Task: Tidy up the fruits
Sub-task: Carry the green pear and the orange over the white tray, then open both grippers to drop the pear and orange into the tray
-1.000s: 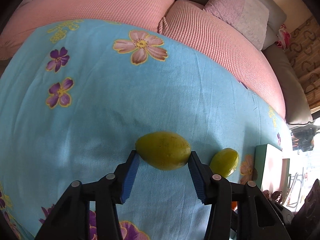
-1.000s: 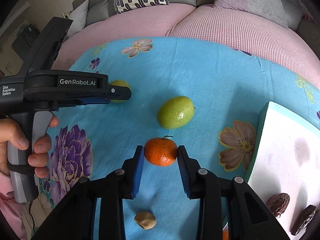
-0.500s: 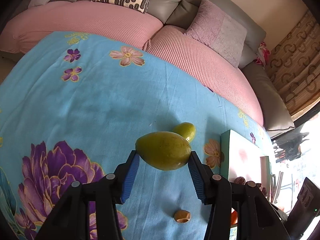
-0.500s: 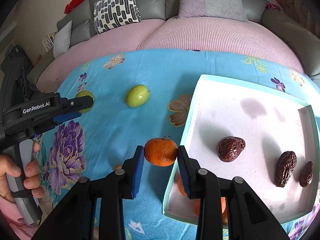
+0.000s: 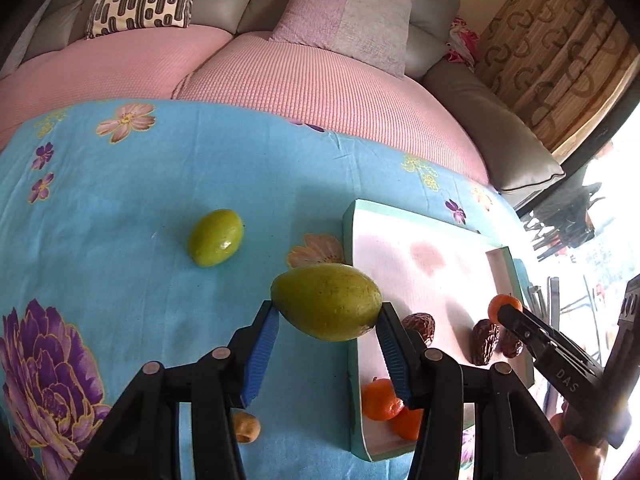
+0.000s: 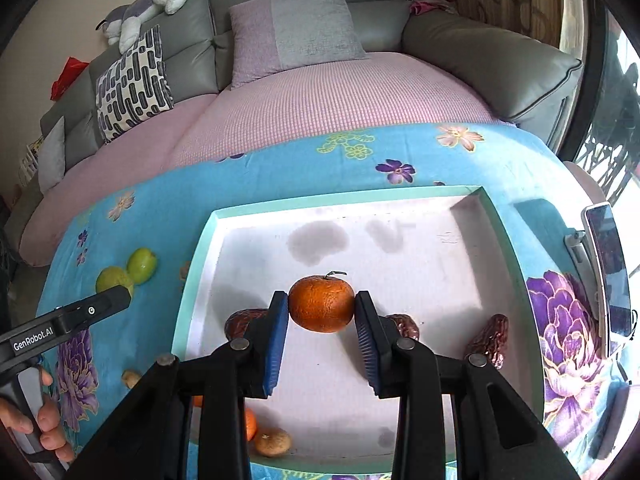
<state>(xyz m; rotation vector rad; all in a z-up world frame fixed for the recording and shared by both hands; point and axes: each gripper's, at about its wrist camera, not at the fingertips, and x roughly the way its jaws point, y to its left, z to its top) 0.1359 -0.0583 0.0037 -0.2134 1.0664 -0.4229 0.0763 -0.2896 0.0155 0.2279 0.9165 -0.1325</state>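
Above the blue floral cloth (image 5: 168,184), just left of the tray's (image 5: 349,240) near-left wall, a large green fruit (image 5: 326,301) is pinched between the blue-padded fingers (image 5: 262,346) of the left gripper (image 5: 325,344), held clear of the surface. A smaller green fruit (image 5: 216,237) is seen lying on the cloth farther off to the left, well apart from the held one, and a small tan nut-like piece (image 5: 247,427) rests on the cloth near the gripper's base. Over the white floor of the tray (image 6: 400,200), an orange mandarin (image 6: 321,303) with a short stem is clamped between the fingers (image 6: 276,340) of the right gripper (image 6: 322,340); whether it touches the tray floor cannot be told. Dark wrinkled dates (image 6: 488,340) are seen lying in the tray behind and to the right of those fingers, and more mandarins (image 5: 378,399) sit in the tray's near-left corner, beside a tan piece (image 6: 273,443). At the far right edge of the cloth a phone (image 6: 608,272) is seen. Behind the cloth, a pink cover (image 6: 320,100) is spread over a grey sofa (image 6: 480,44) with cushions.
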